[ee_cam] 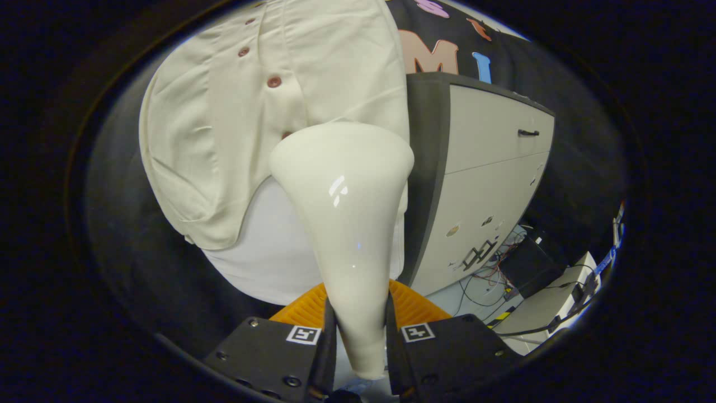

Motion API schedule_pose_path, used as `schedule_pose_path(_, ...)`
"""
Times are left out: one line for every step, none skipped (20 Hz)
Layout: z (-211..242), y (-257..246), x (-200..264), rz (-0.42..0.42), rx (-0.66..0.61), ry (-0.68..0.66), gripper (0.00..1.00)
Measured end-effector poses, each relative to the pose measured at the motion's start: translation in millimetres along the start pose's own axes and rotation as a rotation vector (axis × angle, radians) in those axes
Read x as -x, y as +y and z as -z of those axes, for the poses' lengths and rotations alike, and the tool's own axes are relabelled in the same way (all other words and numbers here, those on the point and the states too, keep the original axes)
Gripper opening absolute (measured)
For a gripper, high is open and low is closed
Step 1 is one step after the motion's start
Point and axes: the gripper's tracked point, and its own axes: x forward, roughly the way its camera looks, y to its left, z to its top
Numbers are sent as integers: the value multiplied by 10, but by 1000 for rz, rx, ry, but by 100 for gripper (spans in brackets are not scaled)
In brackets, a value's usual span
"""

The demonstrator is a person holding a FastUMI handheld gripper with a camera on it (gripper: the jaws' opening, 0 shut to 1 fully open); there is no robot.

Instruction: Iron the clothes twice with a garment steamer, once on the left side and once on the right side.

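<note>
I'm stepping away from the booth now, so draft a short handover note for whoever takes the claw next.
Claw: shut on the steamer, both fingers pressing its white handle.
Steamer head: up against the cream shirt, at its lower part just below the button row.
Cabinet: beside the shirt.
Done: steamer picked up and brought to the fabric.
Left: the picture doesn't tell which pass this is; confirm, then make sure both left and right sides get steamed.

1. The place looks like a lab or a test booth, not a home.
2. Beyond the fingers to the right stands a grey cabinet [492,184] with drawers.
3. Beside it, loose cables [486,277] and a black box [528,263] lie on the floor.
</note>
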Motion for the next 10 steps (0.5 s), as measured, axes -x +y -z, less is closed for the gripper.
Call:
schedule_pose_path(-29,40,96,-2,2,-15,38)
schedule_pose_path(-62,76,187,-5,7,-27,38)
schedule_pose_path(-105,102,260,-9,10,-40,38)
schedule_pose_path(-145,141,349,-16,17,-46,38)
schedule_pose_path(-207,188,440,-28,26,-61,38)
schedule_pose_path(-266,243,533,-41,42,-71,38)
schedule_pose_path(-342,291,631,-57,55,-91,38)
schedule_pose_path(-417,339,731,-72,69,-103,38)
schedule_pose_path(-506,381,853,-86,78,-125,38)
schedule_pose_path(-623,426,986,-102,92,-153,38)
